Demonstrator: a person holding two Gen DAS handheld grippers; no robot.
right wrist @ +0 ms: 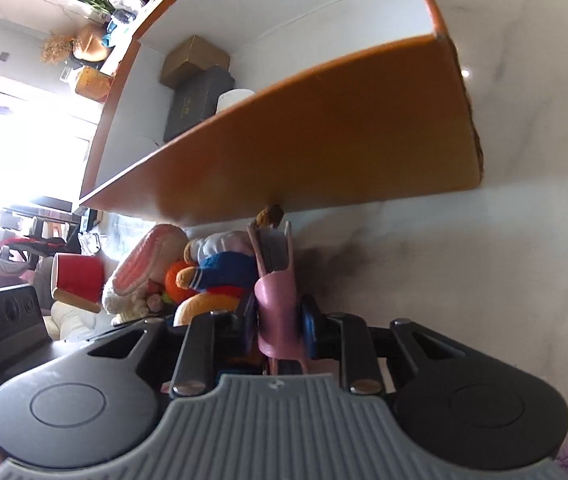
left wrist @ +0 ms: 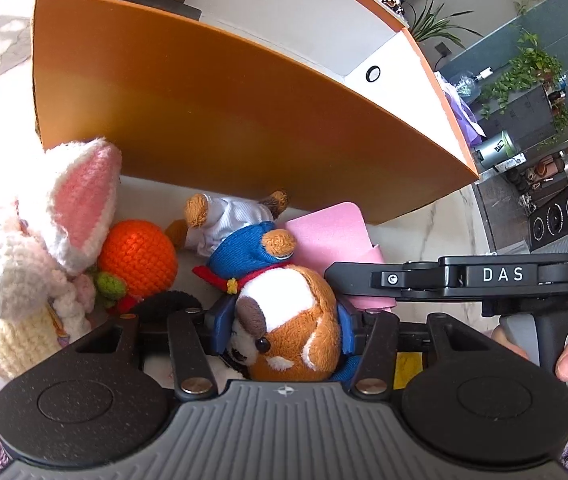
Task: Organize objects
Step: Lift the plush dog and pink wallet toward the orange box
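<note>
Left tongs squeeze soft light plush dog; right tongs clamped on stiff pink book, grip spine.

Both views are fisheye cameras mounted on handheld grippers, looking forward and steeply down along the fingers, close above a white marble tabletop. Each fills its upper half with the orange cardboard box. They share the box, the brown plush toy in a blue cap and the pink notebook.
</note>
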